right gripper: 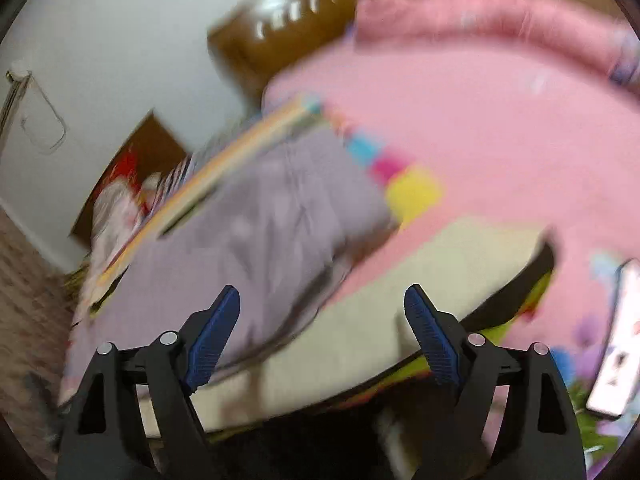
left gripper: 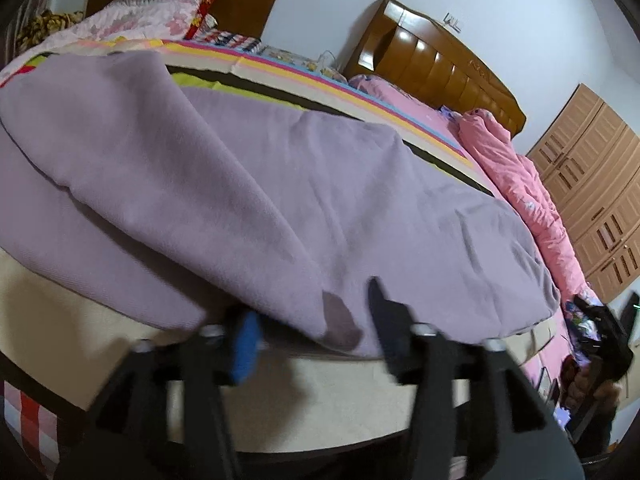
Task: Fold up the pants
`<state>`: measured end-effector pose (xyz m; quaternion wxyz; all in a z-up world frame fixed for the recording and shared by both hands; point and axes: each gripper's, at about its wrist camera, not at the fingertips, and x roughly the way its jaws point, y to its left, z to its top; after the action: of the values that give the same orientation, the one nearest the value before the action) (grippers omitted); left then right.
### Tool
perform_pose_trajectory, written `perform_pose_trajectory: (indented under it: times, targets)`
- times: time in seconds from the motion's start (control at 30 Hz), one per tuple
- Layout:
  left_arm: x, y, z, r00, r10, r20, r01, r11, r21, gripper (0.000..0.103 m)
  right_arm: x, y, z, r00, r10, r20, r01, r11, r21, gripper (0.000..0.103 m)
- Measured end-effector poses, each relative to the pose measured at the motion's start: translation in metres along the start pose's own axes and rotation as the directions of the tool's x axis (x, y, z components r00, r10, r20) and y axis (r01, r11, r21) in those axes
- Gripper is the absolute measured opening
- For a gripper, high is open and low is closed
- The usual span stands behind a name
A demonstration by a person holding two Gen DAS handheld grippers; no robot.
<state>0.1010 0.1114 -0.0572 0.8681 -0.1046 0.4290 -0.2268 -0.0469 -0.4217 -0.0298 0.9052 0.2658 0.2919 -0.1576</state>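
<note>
The lilac pants [left gripper: 248,184] lie spread on a cream board [left gripper: 320,392] on the bed, one layer folded over at the left. My left gripper [left gripper: 312,320] is open at the pants' near edge, with a folded corner of cloth lying between its fingers, not pinched. In the right wrist view, which is blurred, the pants [right gripper: 260,232] lie ahead on the cream board [right gripper: 440,280]. My right gripper [right gripper: 322,312] is open and empty, held above the board's near edge. It also shows in the left wrist view [left gripper: 600,332] at the far right.
A striped colourful mat [left gripper: 360,92] lies beyond the pants. A pink quilt [left gripper: 520,184] runs along the right. Wooden headboards [left gripper: 432,60] and a wardrobe [left gripper: 600,200] stand behind. Pillows [left gripper: 160,4] are piled at the far left. A phone [right gripper: 616,340] lies on the pink sheet.
</note>
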Motion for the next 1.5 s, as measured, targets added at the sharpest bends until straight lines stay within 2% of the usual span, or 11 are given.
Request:
perform_pose_trajectory:
  times: [0.23,0.33,0.53,0.77,0.9,1.03,1.17,1.27,1.33,1.4,1.5]
  targets:
    - [0.0,-0.009,-0.002,0.999,0.034,-0.002,-0.034,0.999,0.025,0.073,0.03,0.102,-0.031,0.993,0.112,-0.045,-0.121,0.918,-0.377,0.079]
    - [-0.005,-0.008,-0.002,0.997,0.079,0.009,-0.079,0.996,0.032,0.084,0.063,0.102,-0.043,0.992,0.02,-0.123,-0.067,0.915,-0.399,0.077]
    - [-0.035,0.016,0.005,0.994,0.087,0.068,-0.088,0.996,0.019,0.095,0.059,0.099,-0.037,0.989,0.038,-0.14,-0.09,0.917,-0.388,0.077]
    - [-0.081,0.098,0.023,0.97,0.18,0.166,-0.153,0.975,-0.161,0.098,0.045,0.149,-0.011,0.981,0.142,-0.129,-0.185,0.88,-0.438,0.077]
    - [-0.09,0.175,0.042,0.959,0.221,0.176,-0.145,0.92,-0.363,0.095,0.065,0.223,-0.009,0.948,0.248,-0.201,-0.318,0.788,-0.528,0.074]
    - [-0.094,0.232,0.063,0.953,0.24,0.184,-0.127,0.869,-0.478,0.072,0.086,0.331,-0.02,0.88,0.355,-0.315,-0.472,0.585,-0.659,0.072]
    - [-0.098,0.267,0.08,0.945,0.255,0.207,-0.108,0.835,-0.539,0.072,0.121,0.425,-0.028,0.786,0.422,-0.452,-0.608,0.389,-0.692,0.071]
    - [-0.107,0.282,0.081,0.923,0.305,0.233,-0.117,0.802,-0.586,0.073,0.153,0.491,-0.035,0.72,0.421,-0.552,-0.687,0.318,-0.653,0.07]
    - [-0.12,0.3,0.077,0.9,0.361,0.245,-0.133,0.762,-0.634,0.073,0.167,0.528,-0.042,0.651,0.428,-0.627,-0.753,0.262,-0.603,0.065]
    - [-0.131,0.313,0.07,0.873,0.418,0.251,-0.153,0.723,-0.673,0.072,0.181,0.579,-0.06,0.547,0.421,-0.724,-0.833,0.185,-0.521,0.064]
    - [-0.133,0.337,0.071,0.862,0.457,0.22,-0.183,0.684,-0.706,0.07,0.191,0.648,-0.091,0.462,0.382,-0.801,-0.883,0.108,-0.458,0.058]
